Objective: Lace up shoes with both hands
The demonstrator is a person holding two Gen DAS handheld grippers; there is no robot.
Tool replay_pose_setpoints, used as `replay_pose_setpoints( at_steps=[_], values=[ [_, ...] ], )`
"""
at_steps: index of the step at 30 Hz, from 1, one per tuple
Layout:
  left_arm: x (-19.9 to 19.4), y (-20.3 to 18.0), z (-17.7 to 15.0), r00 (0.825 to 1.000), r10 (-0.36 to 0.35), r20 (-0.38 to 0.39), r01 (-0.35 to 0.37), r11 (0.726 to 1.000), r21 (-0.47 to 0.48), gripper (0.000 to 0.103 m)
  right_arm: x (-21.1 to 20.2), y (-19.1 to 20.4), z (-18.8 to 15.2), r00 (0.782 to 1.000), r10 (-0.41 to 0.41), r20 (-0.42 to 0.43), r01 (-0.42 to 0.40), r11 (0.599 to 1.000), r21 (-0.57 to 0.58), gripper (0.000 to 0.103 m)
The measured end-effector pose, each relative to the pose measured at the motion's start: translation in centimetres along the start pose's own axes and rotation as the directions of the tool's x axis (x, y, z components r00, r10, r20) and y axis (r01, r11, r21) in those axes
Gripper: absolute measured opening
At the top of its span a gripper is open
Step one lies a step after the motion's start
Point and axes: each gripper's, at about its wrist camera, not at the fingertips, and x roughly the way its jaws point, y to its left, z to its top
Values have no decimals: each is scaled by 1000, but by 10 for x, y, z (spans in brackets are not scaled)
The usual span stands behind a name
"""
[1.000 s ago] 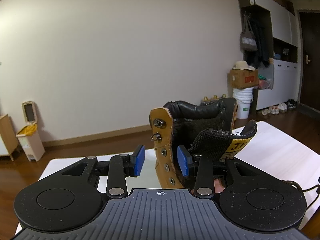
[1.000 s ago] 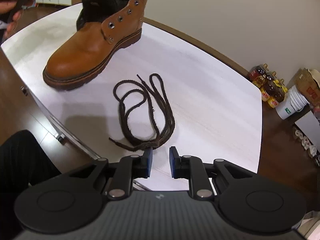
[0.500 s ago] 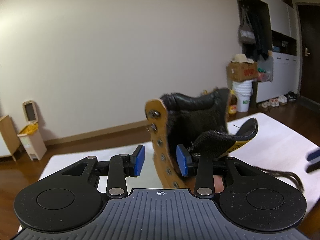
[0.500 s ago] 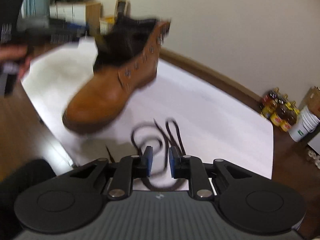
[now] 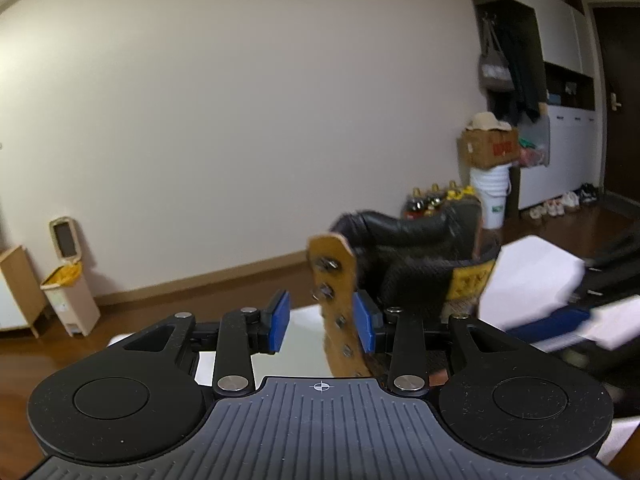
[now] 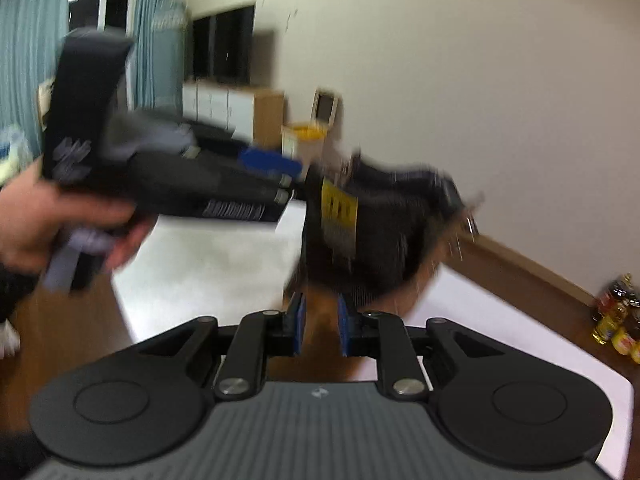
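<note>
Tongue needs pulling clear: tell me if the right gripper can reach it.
Probably yes. The right gripper points straight at the boot, jaws closing on nothing visible, and the tongue faces it uncovered. The left gripper sits off at the eyelet flap, out of that path. Blur hides detail.

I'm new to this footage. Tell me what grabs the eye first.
The tan boot stands in the middle of the left wrist view, its eyelet flap between the open pads of the left gripper. In the blurred right wrist view, the boot's yellow tongue label stands out at centre, with a hand gripping the other tool at left.
</note>
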Motion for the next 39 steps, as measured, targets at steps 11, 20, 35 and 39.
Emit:
replay_pose_setpoints(
  at_steps=[11,20,35,39],
  values=[
    [-26,39,-41,999,37,-34,-38,999,-36,39,67,-33,13,984,-159,-82,172,965,197,6],
    [-12,54,-61,997,-46,-65,42,997,-59,39,67,-29,4,966,-217,-138,237,960,149,7],
    [-56,28,-66,991,-77,-108,80,996,25,39,-38,0,-84,973,-232,-18,227,931,286,9],
    [-67,2,-69,993,-58,-98,55,998,-31,39,-44,-2,-116,984,-125,-129,144,978,149,14]
  ],
)
